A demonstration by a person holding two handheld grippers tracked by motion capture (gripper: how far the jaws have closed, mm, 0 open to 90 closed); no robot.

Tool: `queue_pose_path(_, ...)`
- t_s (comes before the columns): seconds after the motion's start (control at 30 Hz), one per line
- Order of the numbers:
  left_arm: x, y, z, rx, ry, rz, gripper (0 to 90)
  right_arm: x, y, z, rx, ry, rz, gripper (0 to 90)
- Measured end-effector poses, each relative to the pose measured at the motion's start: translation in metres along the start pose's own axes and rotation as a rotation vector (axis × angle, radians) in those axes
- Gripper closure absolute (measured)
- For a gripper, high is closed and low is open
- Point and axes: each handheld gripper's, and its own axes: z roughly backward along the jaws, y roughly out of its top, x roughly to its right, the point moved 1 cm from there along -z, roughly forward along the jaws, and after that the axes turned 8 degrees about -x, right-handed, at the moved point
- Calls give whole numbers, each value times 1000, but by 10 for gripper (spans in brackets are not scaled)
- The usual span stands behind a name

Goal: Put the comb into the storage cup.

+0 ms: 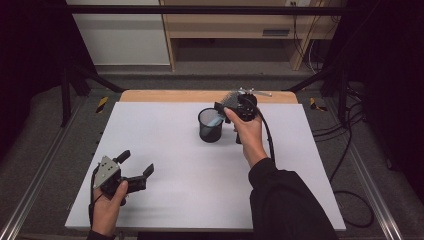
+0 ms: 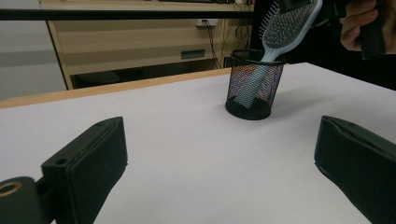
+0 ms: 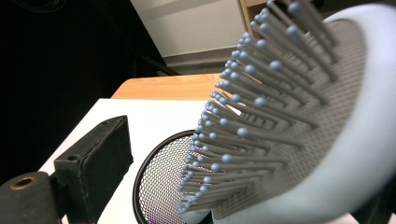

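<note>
A black mesh cup [image 1: 210, 126] stands on the white table top [image 1: 165, 200], right of centre toward the back. A pale blue hairbrush [image 1: 226, 101] leans in it handle down, with its bristled head [image 2: 285, 28] above the rim. My right gripper [image 1: 227, 104] is around the brush head, held in a hand. In the right gripper view its left finger [image 3: 98, 158] stands clear of the bristles [image 3: 261, 107], so the jaws are open; the other jaw is hidden behind the brush. My left gripper [image 1: 136, 163] rests open near the front left, with nothing between its fingers [image 2: 88, 163].
A wooden strip [image 1: 200, 95] edges the table's far side. Beyond it stand a wooden shelf unit [image 1: 235, 30] and a white cabinet. Metal frame bars and cables lie on the floor to both sides.
</note>
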Motion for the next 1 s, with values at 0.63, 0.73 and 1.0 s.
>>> queue_pose_path(0.63, 0, 0, 0, 0, 2, -1, 27, -2, 5, 22, 35, -16, 45, 70)
queue_pose_path(0.73, 0, 0, 0, 0, 1, -3, 27, -2, 5, 25, 35, -10, 48, 72)
queue_pose_path(1.0, 0, 0, 0, 1, 1, -2, 27, 1, 6, 33, 38, 0, 62, 78)
